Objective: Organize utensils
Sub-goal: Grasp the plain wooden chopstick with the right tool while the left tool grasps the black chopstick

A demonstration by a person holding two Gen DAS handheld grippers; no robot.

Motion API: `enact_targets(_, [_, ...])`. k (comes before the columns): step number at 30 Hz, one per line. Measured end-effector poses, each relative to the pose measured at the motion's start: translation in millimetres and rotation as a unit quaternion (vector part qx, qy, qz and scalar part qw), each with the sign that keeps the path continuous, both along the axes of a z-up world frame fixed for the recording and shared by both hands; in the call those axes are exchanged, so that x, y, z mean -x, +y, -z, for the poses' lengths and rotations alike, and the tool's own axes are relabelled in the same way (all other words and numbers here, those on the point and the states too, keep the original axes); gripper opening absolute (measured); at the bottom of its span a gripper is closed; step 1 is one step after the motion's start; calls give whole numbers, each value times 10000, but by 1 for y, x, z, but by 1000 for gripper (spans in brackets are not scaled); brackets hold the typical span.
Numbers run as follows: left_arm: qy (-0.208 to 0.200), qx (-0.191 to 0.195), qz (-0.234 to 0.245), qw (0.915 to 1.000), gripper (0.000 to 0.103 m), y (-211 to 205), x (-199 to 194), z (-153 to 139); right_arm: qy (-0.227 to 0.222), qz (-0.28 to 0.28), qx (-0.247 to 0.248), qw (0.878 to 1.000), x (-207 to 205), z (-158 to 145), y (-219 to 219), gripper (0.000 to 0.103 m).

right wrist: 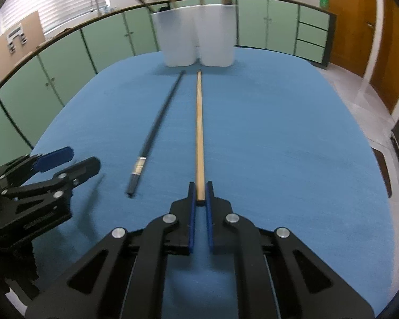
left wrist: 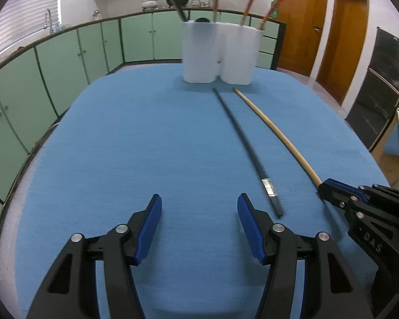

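A wooden chopstick [right wrist: 199, 133] and a black chopstick [right wrist: 157, 125] lie side by side on the blue table [right wrist: 279, 146], pointing at a white two-cup holder [right wrist: 196, 37]. My right gripper [right wrist: 200, 190] is shut on the near end of the wooden chopstick; it also shows in the left wrist view [left wrist: 324, 186]. My left gripper [left wrist: 199, 204] is open and empty, left of the black chopstick [left wrist: 242, 143]. The wooden chopstick [left wrist: 276, 130] lies to its right. The holder [left wrist: 220, 50] has several chopsticks standing in it.
Green cabinets [left wrist: 66, 58] run behind the table. Wooden doors [left wrist: 340, 34] and a dark oven [left wrist: 380, 85] are at the right. The table [left wrist: 119, 146] ends in a rounded edge on all sides.
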State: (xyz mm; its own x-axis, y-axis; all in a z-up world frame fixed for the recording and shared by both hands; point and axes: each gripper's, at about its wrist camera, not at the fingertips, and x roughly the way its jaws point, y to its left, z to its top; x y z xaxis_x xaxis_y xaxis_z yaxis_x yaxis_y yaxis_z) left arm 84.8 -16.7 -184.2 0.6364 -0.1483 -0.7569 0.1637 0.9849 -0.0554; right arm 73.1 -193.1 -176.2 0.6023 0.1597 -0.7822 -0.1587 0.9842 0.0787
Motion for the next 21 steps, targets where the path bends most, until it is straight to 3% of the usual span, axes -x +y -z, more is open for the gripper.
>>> enact_targets(7, [50, 142, 223, 9996, 58, -27, 3, -1, 18, 191, -17, 9998, -3, 3, -24, 6])
enact_targets(15, [164, -48, 243, 9996, 58, -46, -1, 9, 34, 178, -125, 9998, -2, 6, -27, 6])
enact_targets(17, [143, -122, 199, 9996, 55, -48, -2, 9, 38, 177, -151, 9997, -1, 6, -28, 7])
enact_targets(21, [107, -152, 111, 9998, 40, -48, -3, 10, 26, 171, -118, 9998, 0, 6, -27, 7])
